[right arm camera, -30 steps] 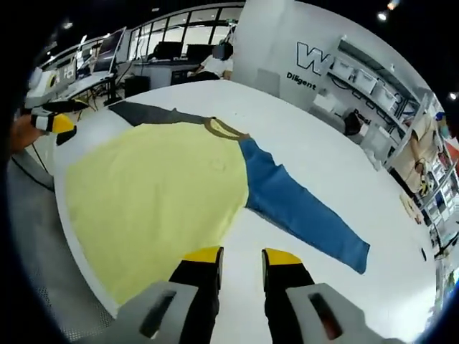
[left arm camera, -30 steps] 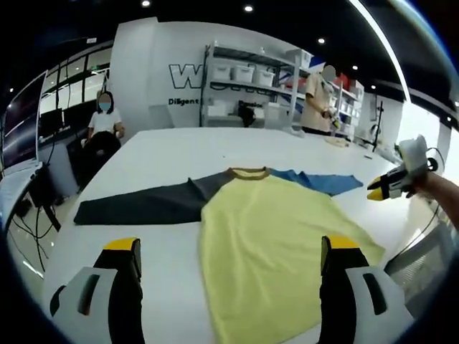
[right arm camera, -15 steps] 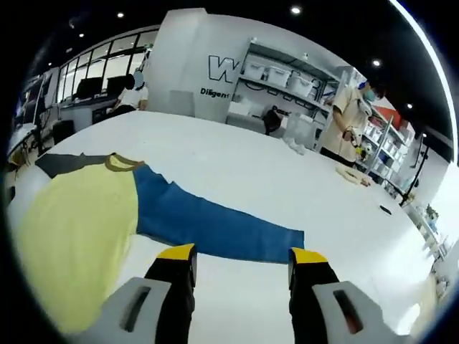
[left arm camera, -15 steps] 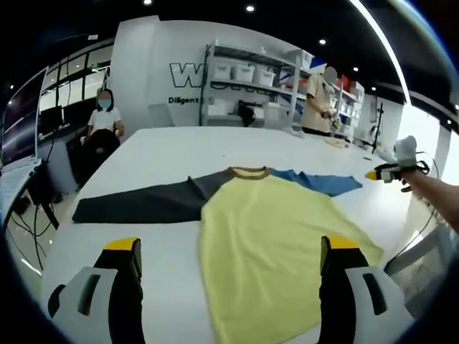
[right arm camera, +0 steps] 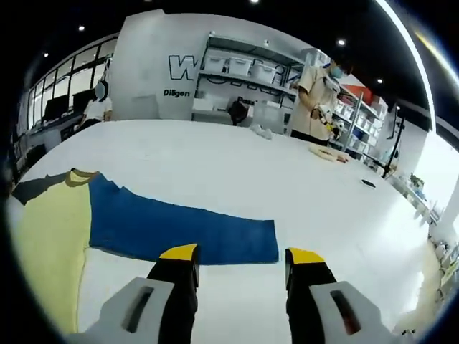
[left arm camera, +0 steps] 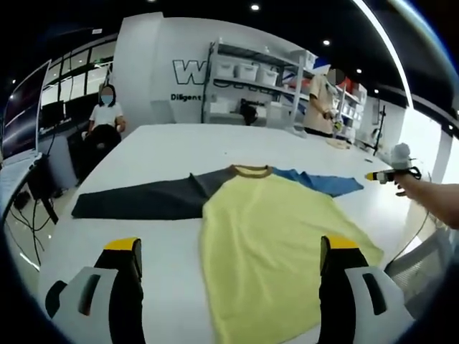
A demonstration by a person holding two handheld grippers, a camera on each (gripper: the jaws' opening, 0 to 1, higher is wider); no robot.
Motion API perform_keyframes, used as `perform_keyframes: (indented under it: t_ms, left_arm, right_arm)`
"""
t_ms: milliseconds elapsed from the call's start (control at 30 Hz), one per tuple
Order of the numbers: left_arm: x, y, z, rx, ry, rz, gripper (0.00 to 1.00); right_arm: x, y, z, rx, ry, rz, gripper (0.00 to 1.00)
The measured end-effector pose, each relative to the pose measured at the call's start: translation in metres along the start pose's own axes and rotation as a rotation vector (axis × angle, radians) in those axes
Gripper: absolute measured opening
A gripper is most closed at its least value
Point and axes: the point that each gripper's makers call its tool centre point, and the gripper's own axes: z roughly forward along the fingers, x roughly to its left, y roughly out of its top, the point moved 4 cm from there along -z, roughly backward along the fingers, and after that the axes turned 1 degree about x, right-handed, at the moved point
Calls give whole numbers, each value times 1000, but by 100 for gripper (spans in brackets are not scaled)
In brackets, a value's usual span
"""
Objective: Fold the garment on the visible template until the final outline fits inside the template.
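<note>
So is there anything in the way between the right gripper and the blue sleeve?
Nothing visible is. In the right gripper view, the right gripper is open, and the blue sleeve lies flat on the white table just past its tips. Between them there is bare table.

The left gripper view looks low across the white table (left arm camera: 165,143) from the hem side of the garment (left arm camera: 272,236), facing the far shelving (left arm camera: 251,79), with its own hand-held gripper (left arm camera: 229,247) rising from the bottom. The right gripper view sits near the table (right arm camera: 215,158) surface beside the blue sleeve (right arm camera: 179,229), facing the same shelving (right arm camera: 244,72). Both views share the blue sleeve (left arm camera: 319,181), the yellow body, the table and the back wall.
</note>
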Motion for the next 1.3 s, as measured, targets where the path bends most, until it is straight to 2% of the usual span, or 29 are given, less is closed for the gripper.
perform_keyframes:
  t_ms: [33,100,200,233,267,633,867,1133,1300]
  left_arm:
    - [0,0,0,3,0,-5,99]
    - [0,-1,0,4,2,-7,99]
    - [2,-2,1,8,4,-11,98]
    - [3,-4,2,21,5,-17,98]
    - [3,-4,2,19,5,-20,98]
    - [3,-7,4,41,1,-24,95]
    - [4,-10,5,56,5,-23,93]
    - [5,-13,5,66,6,-22,91]
    - [5,-14,6,76,7,-21,90]
  right_arm:
    - [-5,-2,6,12,-13,19,36]
    - [-8,-5,11,14,-15,53,36]
    - [-9,-6,13,20,-17,70,31]
    - [-14,-13,25,58,-20,89,30]
    - [-14,-13,28,57,-20,86,29]
    - [-27,-22,60,112,-25,152,25]
    - [-31,-28,72,132,-27,188,23]
    - [-31,-35,75,153,-27,223,21]
    - [-30,-37,75,159,-36,200,22]
